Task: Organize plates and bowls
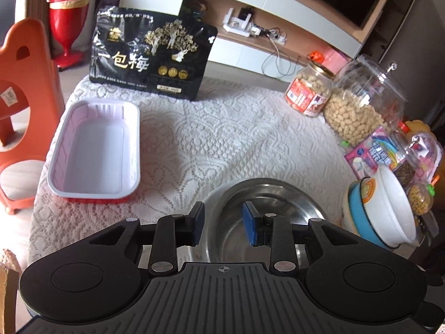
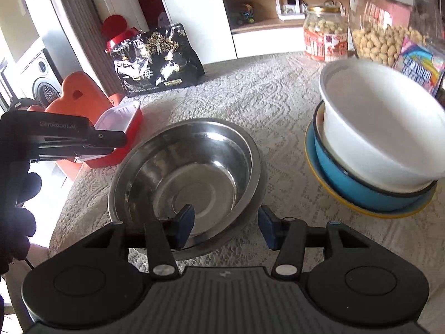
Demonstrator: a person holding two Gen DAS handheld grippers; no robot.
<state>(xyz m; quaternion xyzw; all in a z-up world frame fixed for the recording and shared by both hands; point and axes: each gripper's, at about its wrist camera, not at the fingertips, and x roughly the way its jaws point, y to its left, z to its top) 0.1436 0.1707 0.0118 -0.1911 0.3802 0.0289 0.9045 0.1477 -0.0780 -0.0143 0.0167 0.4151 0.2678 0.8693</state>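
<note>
Steel bowl [image 2: 189, 178] is seen at lower centre of both wrist views, sitting on the lace-covered table [image 1: 222, 128]. It is judged stiff, fairly light, smooth and slippery; denting is unlikely, but sliding in the pads is a risk. Its thin rolled rim is judged the only sensible hold, one pad inside and one outside.

Left gripper [image 1: 222, 226] is seen partly open, straddling the left rim: left pad outside the wall, right pad inside the bowl. No pad contact with the rim can be confirmed, so nothing is counted as held.

Right gripper [image 2: 225, 228] is also partly open, spanning the near rim at lower centre of its view, left pad over the bowl's interior, right pad outside. Contact is not evident here either.

At right of frame, a white bowl [image 2: 381, 133] is nested tilted in a blue bowl [image 2: 370, 189], which stands on a yellow-rimmed plate [image 2: 331, 178]. That stack is judged less stable: the tilted white bowl could slip if bumped, and it may be breakable; material cannot be told.

A pink tray [image 1: 94, 150] lies empty at left of frame, well apart from the stack. Peanut jars [image 1: 361, 105] stand close behind the stack, so clearance there is tight.
</note>
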